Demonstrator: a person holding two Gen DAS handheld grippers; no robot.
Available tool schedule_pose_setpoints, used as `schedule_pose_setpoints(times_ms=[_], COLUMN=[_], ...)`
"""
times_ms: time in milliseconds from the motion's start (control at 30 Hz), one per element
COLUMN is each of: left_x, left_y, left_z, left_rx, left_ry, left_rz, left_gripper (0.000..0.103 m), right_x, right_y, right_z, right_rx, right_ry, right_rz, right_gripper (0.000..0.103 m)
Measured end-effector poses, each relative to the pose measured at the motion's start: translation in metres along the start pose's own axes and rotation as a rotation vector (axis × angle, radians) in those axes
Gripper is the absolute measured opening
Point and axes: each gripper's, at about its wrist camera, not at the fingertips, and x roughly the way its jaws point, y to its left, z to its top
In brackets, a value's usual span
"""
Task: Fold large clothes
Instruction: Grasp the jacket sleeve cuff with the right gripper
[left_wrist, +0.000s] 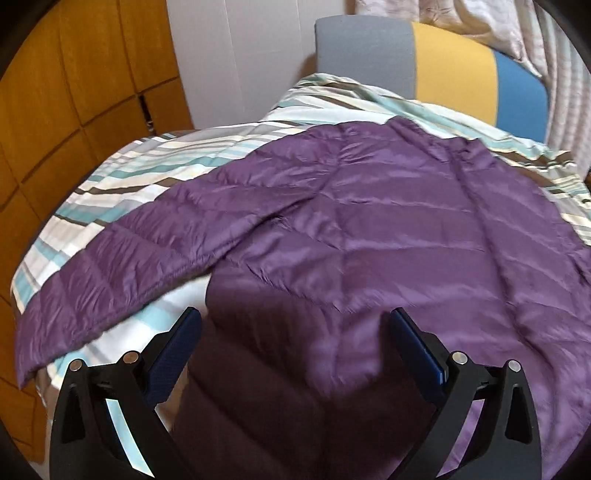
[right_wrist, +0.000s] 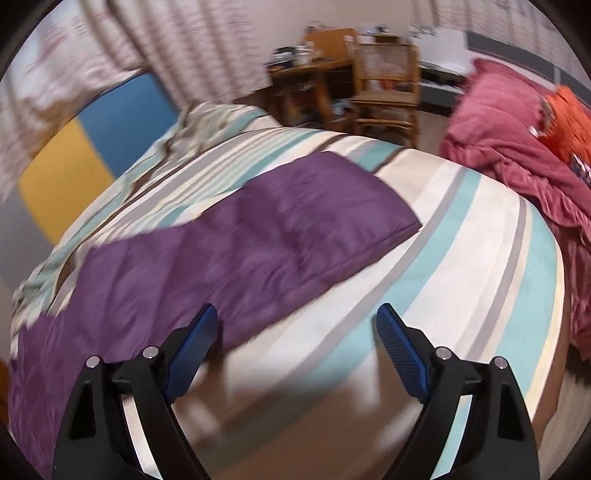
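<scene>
Left gripper (left_wrist: 293, 321) had its jaws apart, empty, hovering over the jacket's (left_wrist: 369, 229) near hem. Jacket lay spread flat on the striped bed (left_wrist: 122, 177), one sleeve (left_wrist: 110, 258) running out to the bed's left edge, the other sleeve (right_wrist: 295, 218) stretched toward the right side. Right gripper (right_wrist: 297, 319) was also spread wide, holding nothing, above the bed's near edge just beside that sleeve.

Judgement: quilted, shiny shell, so light, soft, puffy and likely slippery; it'll spring back from a fold. Best pinched at cuffs or the stitched hem seam, not mid-panel.

Right view was motion-blurred; near bed edge smeared. Collar and front/back side hard to tell. Pink bedding (right_wrist: 517, 155) sat at the far right.
</scene>
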Motion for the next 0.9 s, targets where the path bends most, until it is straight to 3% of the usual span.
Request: schedule_pose_setpoints(times_ms=[133,233,333,400,600,900], left_x=[0.02,0.03,0.04,0.045,0.049,0.048], left_y=[0.003,0.005,0.009,0.007,0.001,0.001], left_z=[-0.002,0.0,0.006,0.01,0.013,0.012], left_rx=[-0.02,-0.029,-0.035,-0.019,0.011,0.019], left_ry=[0.034,0.046,0.06,0.062,0.059,0.06], left_rz=[-0.024,-0.052,-0.087,-0.092,-0.07,-0.056], left_gripper=[0.1,0.1,0.1,0.1,0.1,0.1], right_x=[0.015,0.019,0.024,0.027,0.037,0.015], right_y=[-0.007,-0.002,0.0,0.002,0.01,0.062], right_z=[0.01,0.014,0.019,0.021,0.026,0.017], right_rx=[0.091,0.074,0.085,0.09,0.056,-0.189], right_ry=[0.017,-0.004,-0.015,-0.026,-0.026,-0.131], right_rz=[-0.033,-0.056,-0.089,-0.102,-0.061,-0.058], right_gripper=[0.086,0.084,0.073,0.055,0.023,0.014])
